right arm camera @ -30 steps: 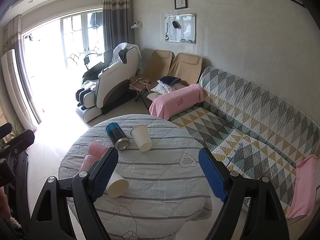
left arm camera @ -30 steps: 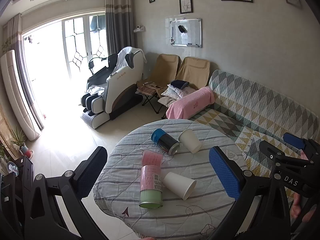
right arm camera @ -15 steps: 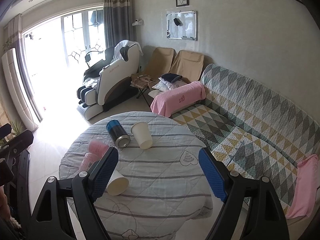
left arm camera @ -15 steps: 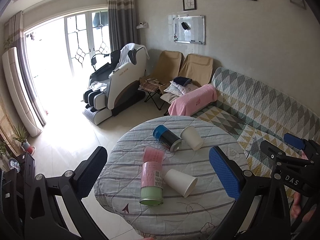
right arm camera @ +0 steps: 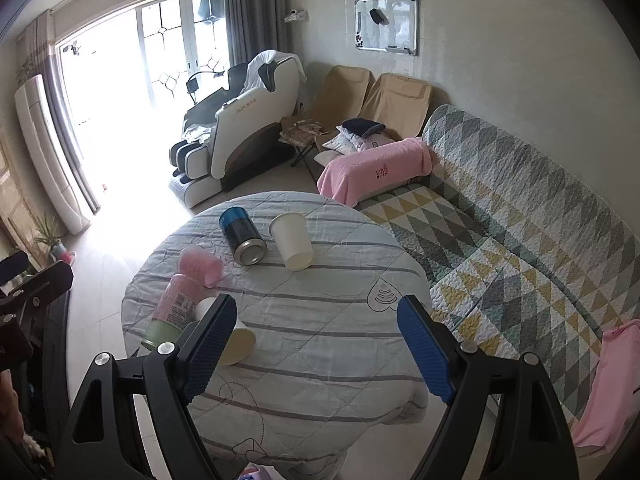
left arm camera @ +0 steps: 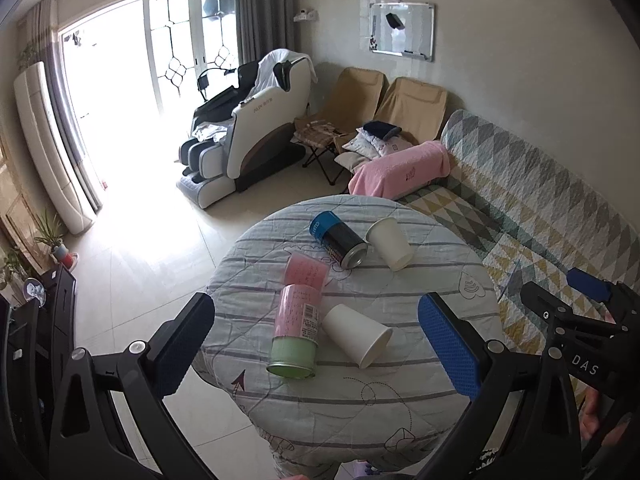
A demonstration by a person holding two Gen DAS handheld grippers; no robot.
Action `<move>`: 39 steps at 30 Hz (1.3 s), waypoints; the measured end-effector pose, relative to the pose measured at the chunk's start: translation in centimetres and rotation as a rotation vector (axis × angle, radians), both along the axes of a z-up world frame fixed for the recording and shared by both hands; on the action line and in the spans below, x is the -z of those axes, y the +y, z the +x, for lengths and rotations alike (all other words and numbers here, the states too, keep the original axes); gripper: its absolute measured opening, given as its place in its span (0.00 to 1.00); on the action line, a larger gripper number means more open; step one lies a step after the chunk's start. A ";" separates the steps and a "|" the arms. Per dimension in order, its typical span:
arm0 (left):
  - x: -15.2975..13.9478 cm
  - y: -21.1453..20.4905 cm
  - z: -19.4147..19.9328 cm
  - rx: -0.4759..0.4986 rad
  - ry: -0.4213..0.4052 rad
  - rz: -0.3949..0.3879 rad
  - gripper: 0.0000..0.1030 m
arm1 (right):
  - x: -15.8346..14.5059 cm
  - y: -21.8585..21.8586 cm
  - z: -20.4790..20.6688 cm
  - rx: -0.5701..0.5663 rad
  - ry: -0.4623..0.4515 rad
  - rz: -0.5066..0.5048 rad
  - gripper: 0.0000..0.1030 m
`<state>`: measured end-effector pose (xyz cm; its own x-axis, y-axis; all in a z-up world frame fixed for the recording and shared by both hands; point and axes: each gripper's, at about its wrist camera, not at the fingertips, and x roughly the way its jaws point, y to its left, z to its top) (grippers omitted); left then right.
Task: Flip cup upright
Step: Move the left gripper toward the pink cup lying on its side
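Both the left gripper (left arm camera: 316, 344) and right gripper (right arm camera: 316, 344) hover above the table's (right arm camera: 320, 344) near edge, jaws apart, holding nothing, cups (left arm camera: 357, 340) lying sideways.

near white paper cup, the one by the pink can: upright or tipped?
Tipped. The white paper cup lies on its side on the table, open rim facing the camera, base toward the pink can.

My table cover (left arm camera: 400, 400) is pale with grey stripes; on it white cups (left arm camera: 357, 335) — a pink can (left arm camera: 298, 322) with green base, a blue-capped black can (left arm camera: 338, 238).
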<state>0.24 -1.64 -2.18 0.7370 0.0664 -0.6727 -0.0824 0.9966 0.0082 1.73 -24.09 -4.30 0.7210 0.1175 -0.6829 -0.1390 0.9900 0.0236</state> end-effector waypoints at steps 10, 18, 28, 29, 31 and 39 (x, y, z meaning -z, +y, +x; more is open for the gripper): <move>1.9 -2.7 0.7 -0.068 0.081 -0.029 1.00 | 2.2 -2.0 1.1 -0.088 0.100 -0.028 0.81; 3.8 -3.6 0.9 -0.104 0.174 -0.030 1.00 | 4.7 -1.9 1.3 -0.157 0.206 -0.031 0.81; 5.5 -1.2 3.1 -0.128 0.227 -0.051 1.00 | 6.0 -0.1 3.4 -0.186 0.277 -0.041 0.81; 5.7 -0.7 3.7 -0.127 0.231 -0.055 1.00 | 6.1 0.3 3.8 -0.186 0.278 -0.046 0.81; 6.1 0.1 4.8 -0.126 0.240 -0.060 1.00 | 6.2 1.1 4.8 -0.196 0.281 -0.053 0.81; 8.1 4.9 10.9 -0.120 0.294 -0.092 1.00 | 6.6 6.7 10.5 -0.260 0.278 -0.094 0.81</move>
<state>11.18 3.21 -10.28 0.5011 0.0697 -0.8626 -0.2063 0.9776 -0.0408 12.19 -17.42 -10.90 0.4616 0.1993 -0.8644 -0.3865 0.9223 0.0063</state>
